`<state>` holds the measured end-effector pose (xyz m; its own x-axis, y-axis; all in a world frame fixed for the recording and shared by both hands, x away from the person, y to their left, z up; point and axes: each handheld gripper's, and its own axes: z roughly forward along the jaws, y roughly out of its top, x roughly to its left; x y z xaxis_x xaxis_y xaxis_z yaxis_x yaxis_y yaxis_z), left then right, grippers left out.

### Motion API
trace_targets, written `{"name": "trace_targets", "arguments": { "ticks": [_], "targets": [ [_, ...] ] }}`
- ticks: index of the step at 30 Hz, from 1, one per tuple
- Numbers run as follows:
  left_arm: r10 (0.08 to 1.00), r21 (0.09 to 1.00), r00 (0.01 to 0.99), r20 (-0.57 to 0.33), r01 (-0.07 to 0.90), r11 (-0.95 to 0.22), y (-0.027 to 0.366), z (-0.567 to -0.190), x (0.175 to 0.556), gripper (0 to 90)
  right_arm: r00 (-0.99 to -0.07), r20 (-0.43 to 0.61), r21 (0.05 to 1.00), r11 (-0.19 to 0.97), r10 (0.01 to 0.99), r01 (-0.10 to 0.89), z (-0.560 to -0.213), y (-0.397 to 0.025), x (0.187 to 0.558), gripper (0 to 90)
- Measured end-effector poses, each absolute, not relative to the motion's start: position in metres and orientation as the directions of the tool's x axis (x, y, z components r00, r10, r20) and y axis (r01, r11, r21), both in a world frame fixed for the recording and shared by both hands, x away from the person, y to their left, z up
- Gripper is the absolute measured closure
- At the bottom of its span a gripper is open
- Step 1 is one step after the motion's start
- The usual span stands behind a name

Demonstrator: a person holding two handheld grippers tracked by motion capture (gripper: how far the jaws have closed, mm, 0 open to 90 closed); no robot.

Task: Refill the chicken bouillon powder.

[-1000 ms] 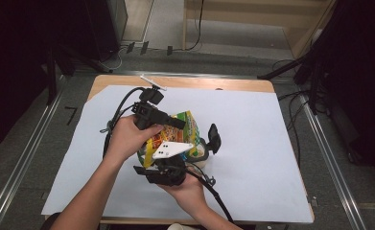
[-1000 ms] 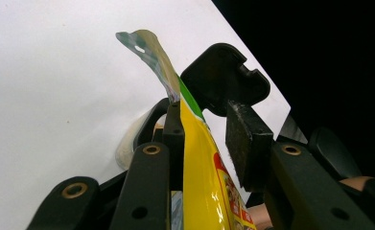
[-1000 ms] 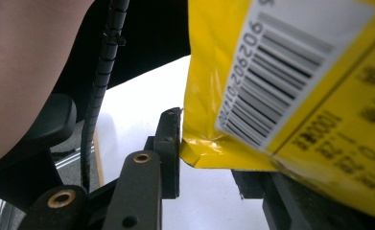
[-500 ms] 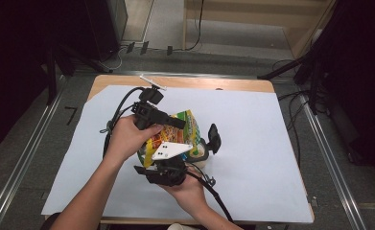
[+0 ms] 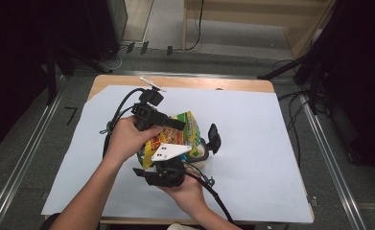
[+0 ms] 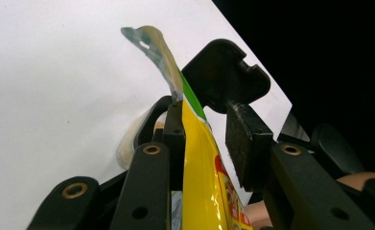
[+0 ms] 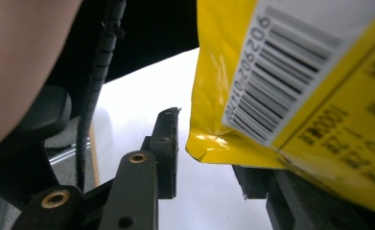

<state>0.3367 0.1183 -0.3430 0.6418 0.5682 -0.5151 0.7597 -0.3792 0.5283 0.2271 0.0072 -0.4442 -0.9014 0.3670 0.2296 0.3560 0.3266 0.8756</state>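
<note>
Bench point(image 5: 271, 143): white sheet, open room right of frame centre. Bag point(image 5: 182, 132): yellow, at centre, off the edges. Left gripper point(image 6: 206, 139): fingers parted, bag edge between them against one pad. Right gripper point(image 7: 209, 158): fingers apart, bag corner above the gap.

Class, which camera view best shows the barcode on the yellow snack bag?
The right gripper view: the barcode is large and sharp on the yellow snack bag. The high view shows the bag's front; the left gripper view its edge.

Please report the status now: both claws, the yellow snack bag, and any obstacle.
Left claw open, yellow snack bag between its jaws, against one pad. Right claw open, bag corner in the gap. Bag held above the white sheet. No obstacle seen.
</note>
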Motion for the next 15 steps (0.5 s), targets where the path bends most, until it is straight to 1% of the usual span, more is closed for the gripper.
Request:
{"name": "trace_targets", "arguments": {
  "ticks": [4,15],
  "targets": [
    [0.568,0.519,0.641,-0.517,0.762,-0.387,0.12,-0.344,0.336,71.3,-0.906,0.22,0.876,0.335,0.361,0.346,-0.449,0.01,0.226,64.1],
    [0.561,0.494,0.644,-0.521,0.763,-0.417,0.121,-0.35,0.335,73.5,-0.918,0.211,0.873,0.357,0.336,0.331,-0.459,0.012,0.223,64.3]
  ]
}}
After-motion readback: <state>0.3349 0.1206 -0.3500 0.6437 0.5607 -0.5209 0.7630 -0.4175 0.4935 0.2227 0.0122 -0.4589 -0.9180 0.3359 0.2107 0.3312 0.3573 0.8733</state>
